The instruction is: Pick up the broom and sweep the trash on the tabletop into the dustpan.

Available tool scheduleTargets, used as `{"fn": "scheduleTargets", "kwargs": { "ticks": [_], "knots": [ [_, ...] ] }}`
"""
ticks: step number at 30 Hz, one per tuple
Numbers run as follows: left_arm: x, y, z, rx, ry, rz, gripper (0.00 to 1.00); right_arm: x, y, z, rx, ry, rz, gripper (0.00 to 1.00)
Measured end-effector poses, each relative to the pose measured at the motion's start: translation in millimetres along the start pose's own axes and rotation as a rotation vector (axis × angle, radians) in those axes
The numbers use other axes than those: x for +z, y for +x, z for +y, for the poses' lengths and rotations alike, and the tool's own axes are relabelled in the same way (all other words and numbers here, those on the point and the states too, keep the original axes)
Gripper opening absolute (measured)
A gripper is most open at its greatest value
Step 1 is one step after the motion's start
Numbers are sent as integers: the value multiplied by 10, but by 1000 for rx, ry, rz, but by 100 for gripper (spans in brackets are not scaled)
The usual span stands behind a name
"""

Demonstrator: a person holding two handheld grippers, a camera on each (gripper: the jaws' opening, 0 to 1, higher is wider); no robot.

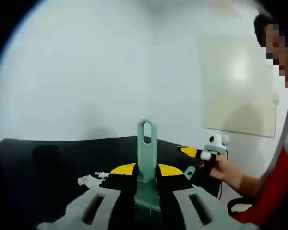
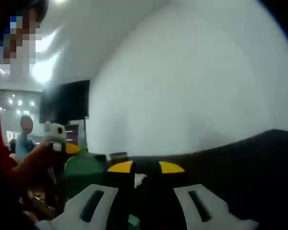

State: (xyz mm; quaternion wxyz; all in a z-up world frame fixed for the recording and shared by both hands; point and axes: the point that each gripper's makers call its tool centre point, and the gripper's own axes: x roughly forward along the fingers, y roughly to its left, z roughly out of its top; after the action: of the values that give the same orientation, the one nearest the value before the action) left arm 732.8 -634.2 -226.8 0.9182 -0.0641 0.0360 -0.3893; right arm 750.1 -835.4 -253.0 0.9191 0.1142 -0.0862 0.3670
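Broom handle (image 1: pixel 147 158) pinched in left gripper (image 1: pixel 146 170) jaws, right gripper (image 2: pixel 145 167) jaws spread

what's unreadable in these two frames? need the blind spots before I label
- Left gripper view: the green handle stands between the left gripper tips; its lower end is cut off by the bottom edge, so broom or dustpan is unclear.
- Left gripper view: white scraps on the black tabletop are too small to identify.
- Right gripper view: the right gripper is blurred; a pale bit between its tips is unreadable.
- Right gripper view: the green object is blurred.
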Motion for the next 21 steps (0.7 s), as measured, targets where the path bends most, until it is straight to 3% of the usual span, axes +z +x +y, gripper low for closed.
{"fn": "scheduleTargets", "kwargs": {
  "ticks": [2, 7, 11, 21],
  "knots": [
    [7, 17, 3, 29, 1, -12, 14, -7, 3, -1, 2, -3, 5, 21],
    [10, 74, -55, 31, 13, -17, 14, -18, 7, 8, 10, -7, 12, 21],
    [48, 56, 20, 128, 83, -28, 14, -15, 6, 37, 13, -15, 11, 21],
    [78, -56, 129, 235, 208, -5, 5, -11, 14, 72, 20, -14, 9, 21]
  ]
}}
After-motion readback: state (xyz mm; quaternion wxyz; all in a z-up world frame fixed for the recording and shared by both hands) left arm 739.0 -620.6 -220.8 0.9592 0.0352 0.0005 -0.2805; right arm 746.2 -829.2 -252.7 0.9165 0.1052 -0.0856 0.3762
